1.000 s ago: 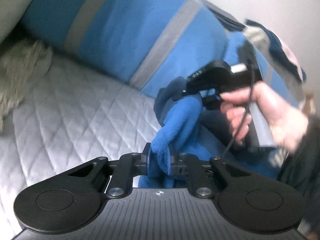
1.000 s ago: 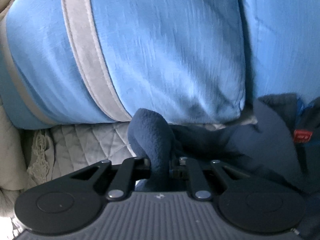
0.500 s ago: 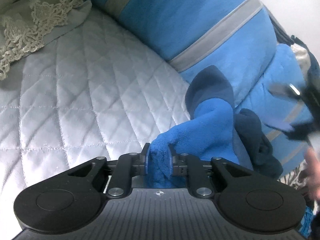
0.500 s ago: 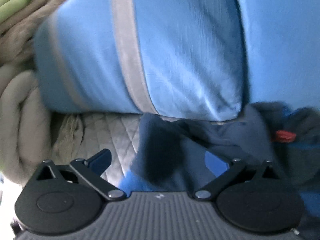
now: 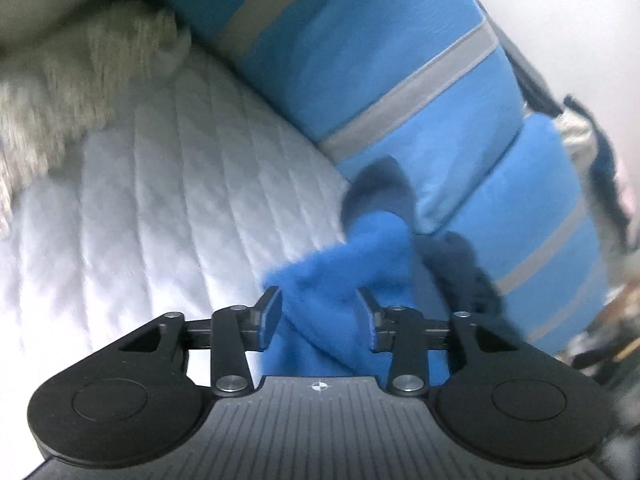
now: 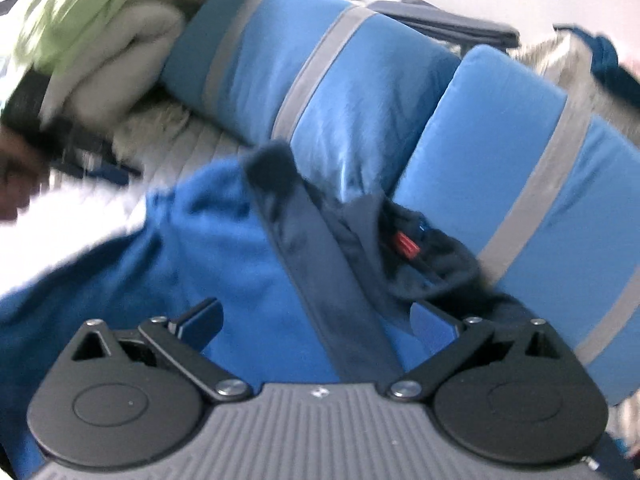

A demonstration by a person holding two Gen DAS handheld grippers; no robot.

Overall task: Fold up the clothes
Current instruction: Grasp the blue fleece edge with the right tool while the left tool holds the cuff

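A blue fleece garment [image 6: 216,248] with a navy collar band [image 6: 320,280] and a small red tag [image 6: 406,245] lies on the white quilted bed cover [image 5: 140,220], its collar against the blue pillows. My left gripper [image 5: 318,316] has its jaws opening, and a fold of the blue fleece [image 5: 332,280] still sits loosely between the pads. My right gripper [image 6: 318,316] hovers just above the garment with its jaws spread wide and nothing gripped; the navy band runs under the gap.
Two blue pillows with grey stripes [image 6: 360,92] lean along the far side of the bed. A beige lacy throw [image 5: 60,92] and a pale green cloth [image 6: 80,12] are heaped at the far left. A blurred hand [image 6: 16,176] shows at the right wrist view's left edge.
My right gripper let go of the navy collar, opened wide and drew back, rolling as it went. My left gripper's jaws parted from their tight pinch on the blue fleece.
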